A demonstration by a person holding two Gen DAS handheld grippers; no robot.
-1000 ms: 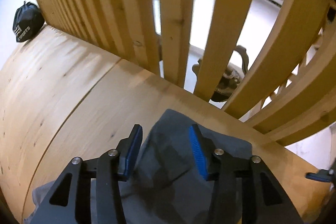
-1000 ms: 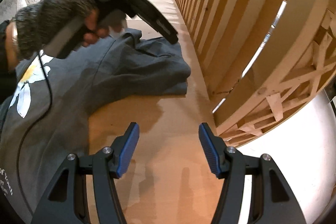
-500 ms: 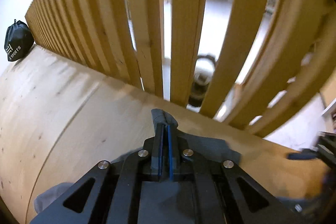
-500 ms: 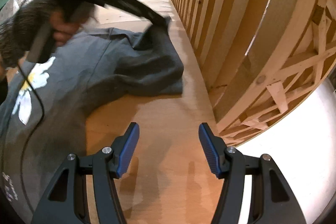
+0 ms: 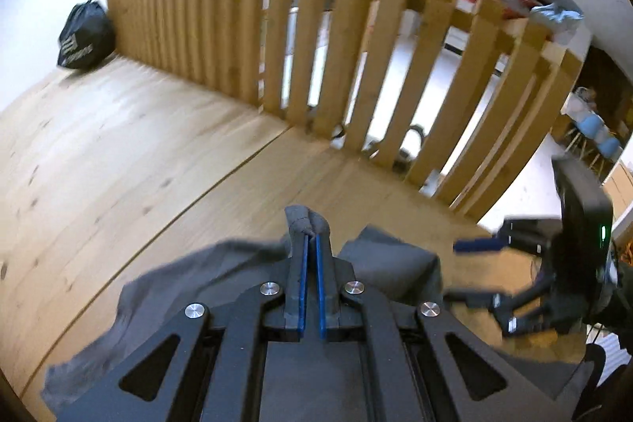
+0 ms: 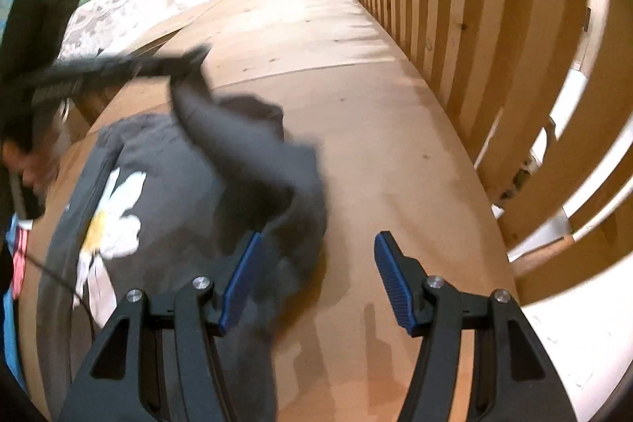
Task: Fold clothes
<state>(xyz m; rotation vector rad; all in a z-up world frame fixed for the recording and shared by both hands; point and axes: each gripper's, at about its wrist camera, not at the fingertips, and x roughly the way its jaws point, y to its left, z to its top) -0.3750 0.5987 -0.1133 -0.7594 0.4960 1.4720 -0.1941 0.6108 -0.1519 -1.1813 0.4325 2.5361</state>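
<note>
Two views, left wrist first: my left gripper point(image 5: 310, 244) is clenched on a bunched fold of the dark grey shirt point(image 5: 221, 275), a nub of cloth poking out past the tips, the rest draping down onto the wooden floor point(image 5: 118, 153) near the slatted railing point(image 5: 316, 38); black sports bag point(image 5: 85, 36) far back by the wall; my right gripper point(image 5: 478, 245) shows blurred at the right edge. Right wrist view: my right gripper point(image 6: 314, 279) is released, jaws wide apart, nothing between them, hovering just beside the shirt's near edge; the shirt point(image 6: 166, 192) with its white daisy print point(image 6: 107, 220) lies rumpled on the floor, one part pulled up in a taut strip to the left gripper point(image 6: 186, 60). Judging by the drape, the cloth is light, limp, not slippery; it'll sag wherever unsupported, so grip a hem or corner, pinching both layers
</note>
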